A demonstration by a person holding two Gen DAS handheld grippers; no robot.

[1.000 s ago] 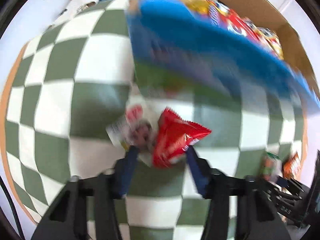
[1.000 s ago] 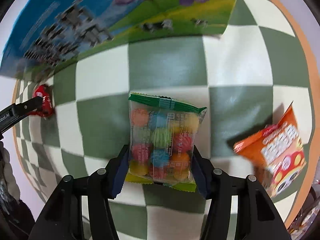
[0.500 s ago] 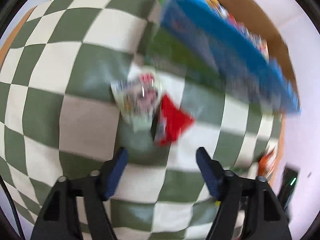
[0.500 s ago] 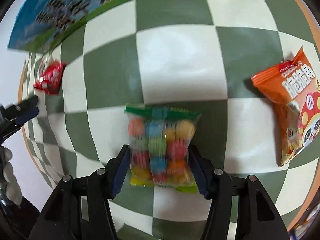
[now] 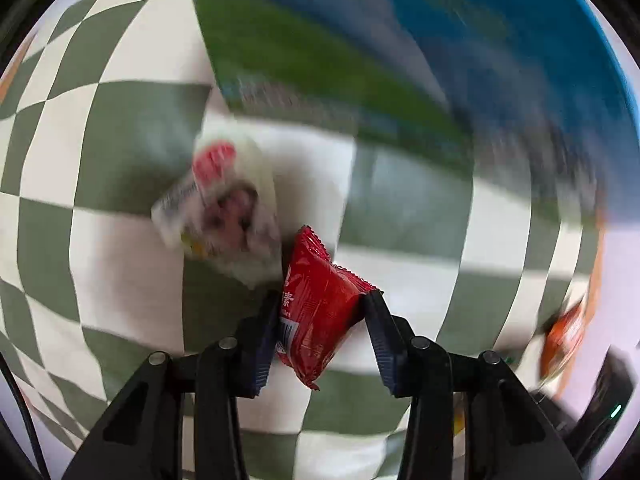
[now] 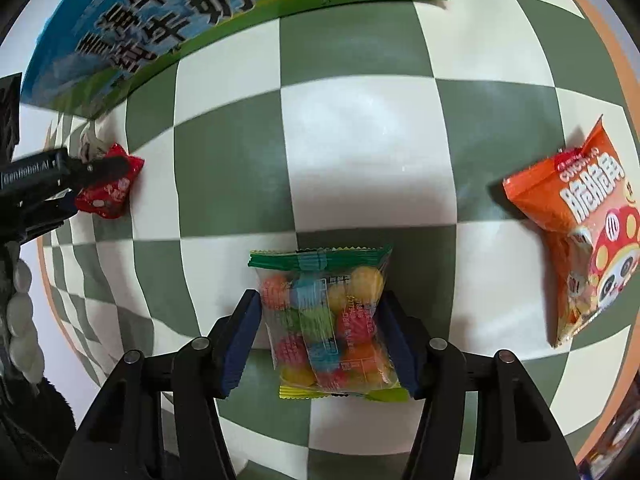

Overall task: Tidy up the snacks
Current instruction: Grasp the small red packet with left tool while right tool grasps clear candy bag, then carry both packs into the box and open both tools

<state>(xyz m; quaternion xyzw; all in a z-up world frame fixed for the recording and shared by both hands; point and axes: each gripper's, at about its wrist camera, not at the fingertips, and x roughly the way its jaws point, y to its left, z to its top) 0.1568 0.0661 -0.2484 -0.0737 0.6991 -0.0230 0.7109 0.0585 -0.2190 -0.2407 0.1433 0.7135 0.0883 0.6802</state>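
Four snack packets on the checkered tabletop (image 6: 360, 140): red packet (image 5: 320, 312), white packet (image 5: 224, 216), candy bag (image 6: 328, 320), orange bag (image 6: 580, 240). Left tongs (image 5: 320, 316) just closed, pinching the red packet. Right tongs (image 6: 322, 320) part-open, clamping the candy bag's sides.

A home-like tabletop: a green-and-white checked cloth (image 6: 360, 140), a printed milk carton box (image 6: 160, 20) and snack packets.

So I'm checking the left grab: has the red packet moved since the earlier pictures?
Yes. The red packet lay beyond the open left gripper; now it's clamped between them, beside the white packet.
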